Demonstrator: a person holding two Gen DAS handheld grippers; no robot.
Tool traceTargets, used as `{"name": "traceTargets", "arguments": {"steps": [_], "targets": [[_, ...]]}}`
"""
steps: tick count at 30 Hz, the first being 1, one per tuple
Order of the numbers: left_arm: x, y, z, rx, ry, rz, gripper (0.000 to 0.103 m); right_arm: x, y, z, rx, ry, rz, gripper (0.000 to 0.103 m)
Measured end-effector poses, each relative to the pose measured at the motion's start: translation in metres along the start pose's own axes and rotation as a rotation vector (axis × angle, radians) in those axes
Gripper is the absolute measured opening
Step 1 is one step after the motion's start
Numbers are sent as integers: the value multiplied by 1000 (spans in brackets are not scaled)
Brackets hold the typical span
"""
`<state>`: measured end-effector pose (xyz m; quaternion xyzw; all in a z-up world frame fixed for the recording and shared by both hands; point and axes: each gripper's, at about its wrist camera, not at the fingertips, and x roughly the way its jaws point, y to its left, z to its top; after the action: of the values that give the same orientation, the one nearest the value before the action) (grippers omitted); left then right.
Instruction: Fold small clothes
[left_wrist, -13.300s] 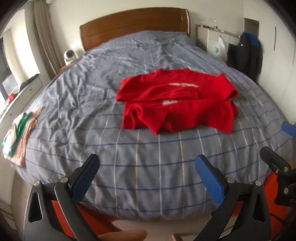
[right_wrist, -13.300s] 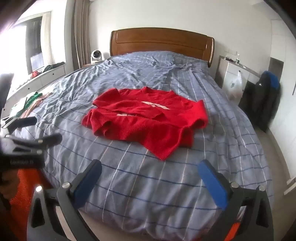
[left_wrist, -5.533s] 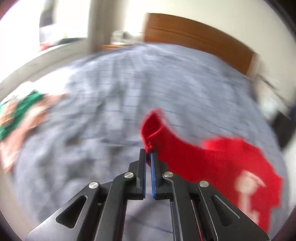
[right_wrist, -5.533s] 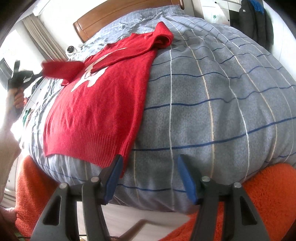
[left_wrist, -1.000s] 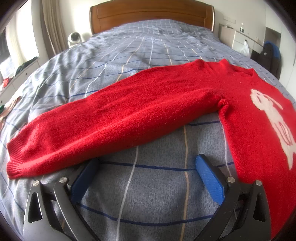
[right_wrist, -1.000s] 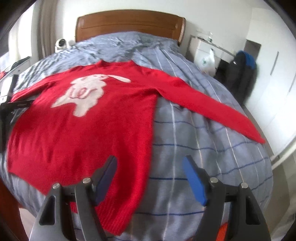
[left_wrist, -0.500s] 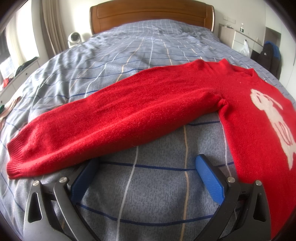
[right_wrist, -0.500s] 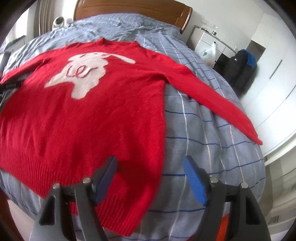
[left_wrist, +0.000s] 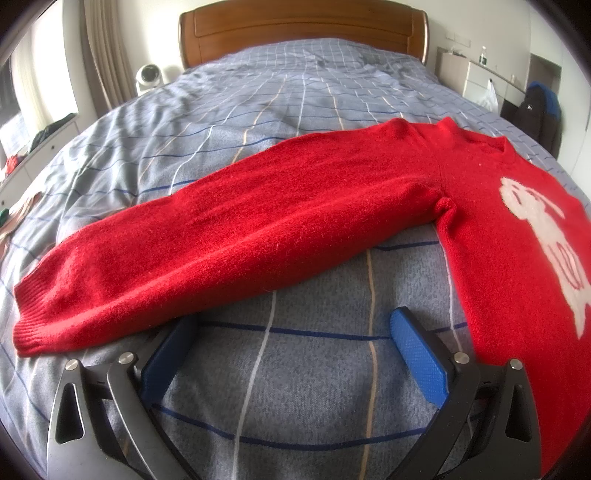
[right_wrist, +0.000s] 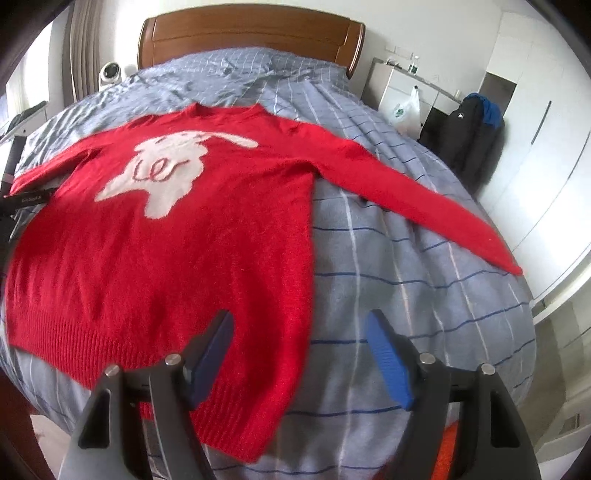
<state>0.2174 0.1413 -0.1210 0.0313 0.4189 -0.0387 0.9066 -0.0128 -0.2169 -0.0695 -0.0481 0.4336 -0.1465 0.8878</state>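
Two grippers, both with jaws spread wide and holding nothing; your left gripper (left_wrist: 291, 343) sits low over the bedspread (left_wrist: 295, 398), pointed toward the headboard (left_wrist: 303, 29), its blue pads (left_wrist: 417, 354) just short of the near edge of the sleeve (left_wrist: 240, 229); your right gripper (right_wrist: 301, 362) hangs above the foot of the bed, tilted down, its left pad over the ribbed hem and its right pad over bare striped cover; the red sweater (right_wrist: 177, 236) lies flat and face up across the bed, white motif (right_wrist: 170, 166) showing, both sleeves stretched outward, the hem toward you.
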Motion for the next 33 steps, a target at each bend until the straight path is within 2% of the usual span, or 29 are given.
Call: {"name": "traceTargets", "arguments": {"steps": [8, 13, 26, 33], "targets": [[0, 0, 0, 0, 0, 0, 103, -6, -14, -6, 55, -63, 56, 73], [0, 0, 0, 0, 0, 0, 103, -23, -19, -9, 42, -117, 72, 73], [0, 0, 0, 0, 0, 1, 103, -22, -23, -2, 72, -168, 140, 74], [0, 0, 0, -1, 0, 0, 103, -28, -44, -8, 104, -215, 134, 74]]}}
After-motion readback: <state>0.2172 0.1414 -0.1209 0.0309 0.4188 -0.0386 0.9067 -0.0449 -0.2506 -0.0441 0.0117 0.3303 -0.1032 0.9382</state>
